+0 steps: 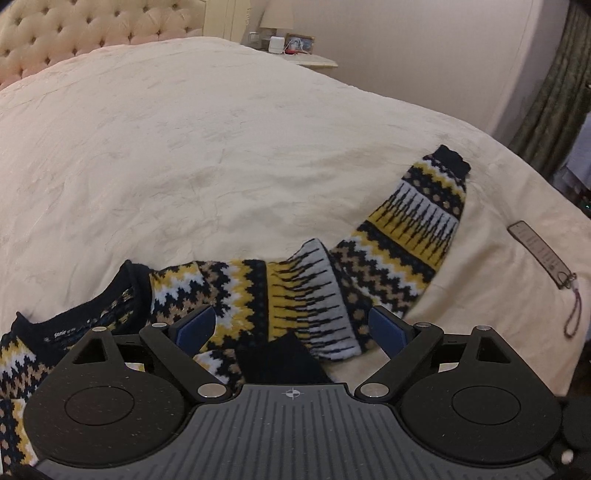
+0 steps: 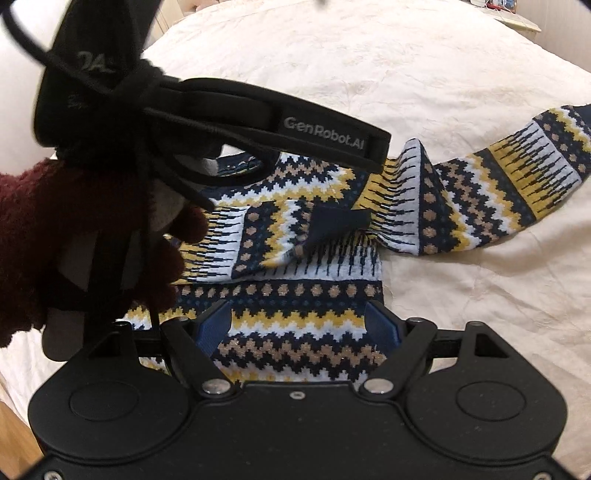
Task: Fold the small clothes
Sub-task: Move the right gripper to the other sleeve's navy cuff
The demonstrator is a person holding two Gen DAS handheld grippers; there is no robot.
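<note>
A small patterned knit sweater [image 1: 280,295] in navy, yellow, white and tan lies on a cream bed. One sleeve [image 1: 417,229] stretches out to the right; the other sleeve [image 2: 266,236] lies folded across the body, its dark cuff [image 2: 332,221] on top. My left gripper [image 1: 293,326] is open, just above the sweater beside its collar [image 1: 92,314]. My right gripper [image 2: 299,325] is open over the sweater's lower body [image 2: 295,325], nothing between its pads. The left gripper's strapped body [image 2: 221,110] and a maroon-gloved hand [image 2: 55,221] fill the right wrist view's left.
The cream bedspread [image 1: 221,147] spreads wide beyond the sweater. A grey tag with a cord [image 1: 539,254] lies near the bed's right edge. A tufted headboard [image 1: 92,33] and a nightstand with a lamp [image 1: 288,40] stand behind. A curtain [image 1: 554,92] hangs at right.
</note>
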